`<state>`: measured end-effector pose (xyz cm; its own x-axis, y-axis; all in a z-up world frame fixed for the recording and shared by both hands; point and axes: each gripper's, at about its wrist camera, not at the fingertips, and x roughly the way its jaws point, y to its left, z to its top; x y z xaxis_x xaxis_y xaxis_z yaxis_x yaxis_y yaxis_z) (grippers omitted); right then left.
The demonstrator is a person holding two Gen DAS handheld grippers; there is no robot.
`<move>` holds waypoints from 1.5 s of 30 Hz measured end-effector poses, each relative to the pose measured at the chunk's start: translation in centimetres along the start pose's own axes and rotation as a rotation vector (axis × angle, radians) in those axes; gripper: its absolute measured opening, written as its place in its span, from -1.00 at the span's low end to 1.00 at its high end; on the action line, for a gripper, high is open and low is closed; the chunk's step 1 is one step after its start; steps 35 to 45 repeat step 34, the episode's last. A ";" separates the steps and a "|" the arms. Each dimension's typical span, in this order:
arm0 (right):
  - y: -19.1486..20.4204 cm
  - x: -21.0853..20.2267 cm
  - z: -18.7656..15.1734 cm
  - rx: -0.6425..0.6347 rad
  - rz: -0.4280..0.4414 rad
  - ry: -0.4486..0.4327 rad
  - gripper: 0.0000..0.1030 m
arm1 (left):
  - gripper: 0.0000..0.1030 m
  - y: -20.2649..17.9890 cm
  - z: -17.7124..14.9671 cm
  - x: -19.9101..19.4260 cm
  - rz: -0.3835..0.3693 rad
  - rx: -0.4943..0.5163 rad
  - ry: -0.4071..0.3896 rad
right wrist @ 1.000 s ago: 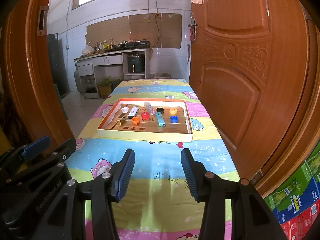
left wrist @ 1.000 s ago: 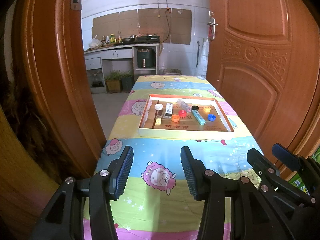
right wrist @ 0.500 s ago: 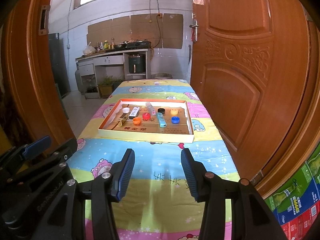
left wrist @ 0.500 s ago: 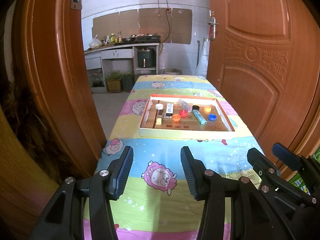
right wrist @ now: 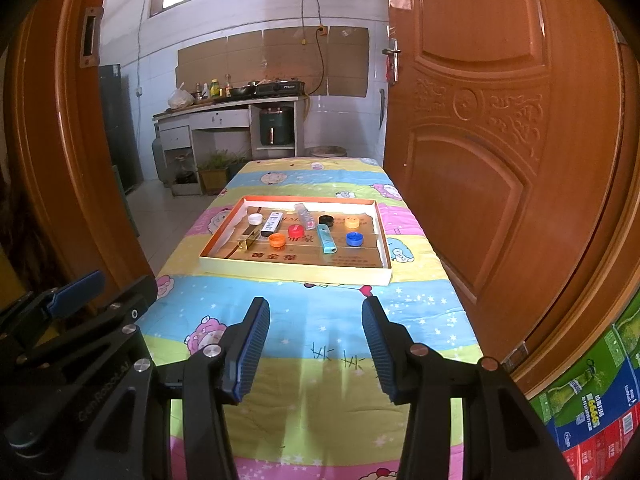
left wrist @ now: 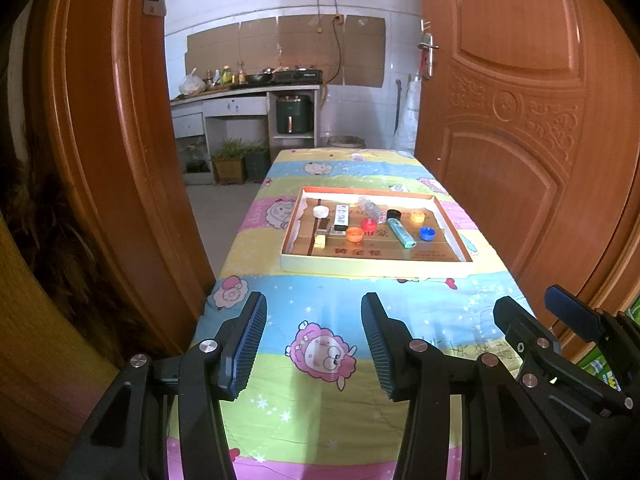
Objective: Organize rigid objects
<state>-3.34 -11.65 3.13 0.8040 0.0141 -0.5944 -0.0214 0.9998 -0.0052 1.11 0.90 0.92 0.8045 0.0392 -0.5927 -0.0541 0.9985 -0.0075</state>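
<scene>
I hold both grippers low over the near end of the table [left wrist: 280, 420], tilted down and pointed along its length. My left gripper [left wrist: 314, 344] has its jaws partly apart with nothing between them, only the cartoon cloth below. My right gripper [right wrist: 316, 346] stands the same way, jaws parted and empty, and it sits just to the right of the left one; each shows at the edge of the other's view.

The tray [right wrist: 296, 272] lies across the middle of the table, well ahead of both grippers, its near wall square to me. Inside it are bottle caps: white [right wrist: 255, 219], orange [right wrist: 277, 240], red [right wrist: 295, 231], black [right wrist: 326, 220], yellow [right wrist: 352, 222] and blue [right wrist: 354, 239]. A teal lighter [right wrist: 327, 239] lies between red and blue, a clear one [right wrist: 304, 215] near the far wall, a white box [right wrist: 272, 223] beside the white cap.

The cloth between my jaws and the tray is bare. An open door [right wrist: 500, 140] runs close along the table's right edge; a door frame [left wrist: 104, 160] crowds the left.
</scene>
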 end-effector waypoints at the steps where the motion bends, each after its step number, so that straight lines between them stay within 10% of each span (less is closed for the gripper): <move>1: 0.0 0.0 0.0 -0.001 0.000 0.001 -0.07 | -0.01 0.0 0.0 0.1 -0.001 0.000 0.002; 45: 0.2 0.1 -0.2 0.005 0.008 0.004 -0.07 | -0.01 -0.3 -0.3 0.1 0.000 -0.001 0.002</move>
